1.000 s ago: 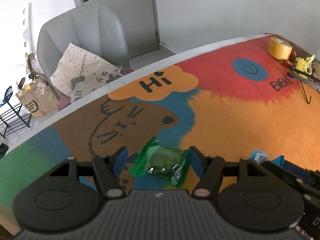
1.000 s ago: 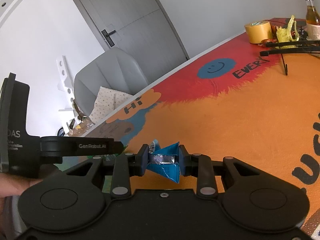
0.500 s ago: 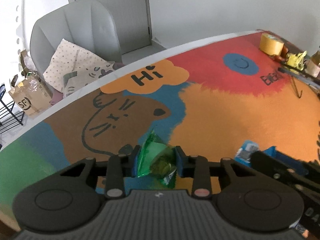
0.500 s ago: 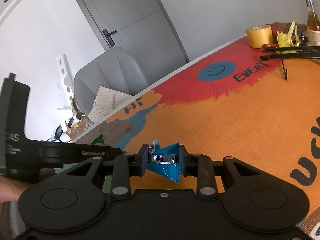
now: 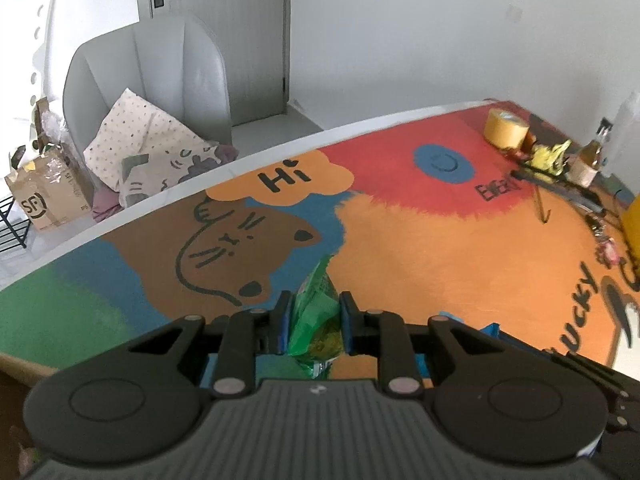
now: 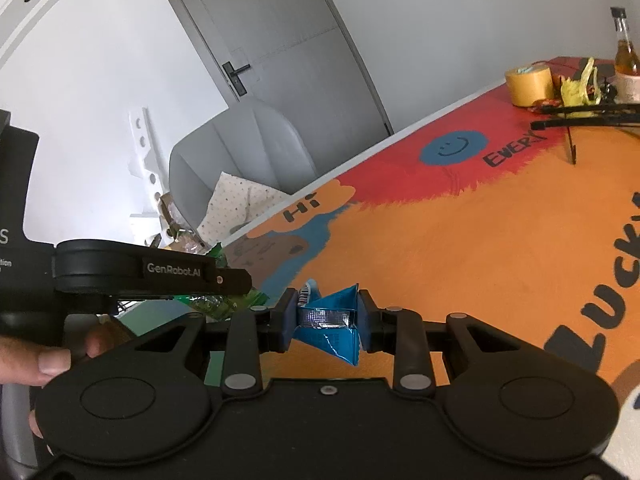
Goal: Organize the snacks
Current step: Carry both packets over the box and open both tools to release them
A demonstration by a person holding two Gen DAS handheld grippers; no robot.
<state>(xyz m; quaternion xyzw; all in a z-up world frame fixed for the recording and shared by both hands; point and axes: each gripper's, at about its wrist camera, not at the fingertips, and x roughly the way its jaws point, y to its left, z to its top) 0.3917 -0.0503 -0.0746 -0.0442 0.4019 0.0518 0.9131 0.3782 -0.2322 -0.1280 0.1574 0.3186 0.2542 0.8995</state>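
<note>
My left gripper (image 5: 314, 326) is shut on a green snack packet (image 5: 316, 320), squeezed narrow between the blue pads and held above the colourful table mat (image 5: 440, 248). My right gripper (image 6: 326, 318) is shut on a blue snack packet (image 6: 334, 326), crumpled between its pads, also held above the mat. In the right wrist view the left gripper's black arm (image 6: 152, 272) is at the left, with the green packet (image 6: 216, 302) showing under it. A corner of the blue packet (image 5: 490, 326) shows in the left wrist view.
At the mat's far right stand a yellow tape roll (image 5: 505, 127), a yellow wrapper (image 5: 550, 156), a bottle (image 6: 626, 56) and a black wire stand (image 6: 576, 118). A grey chair with a cushion (image 5: 152, 80) and a cardboard box (image 5: 44, 196) are beyond the table's far edge.
My left gripper closed on the green packet, which lay between its open fingers, and lifted it off the mat. The right gripper has kept holding the blue packet.
</note>
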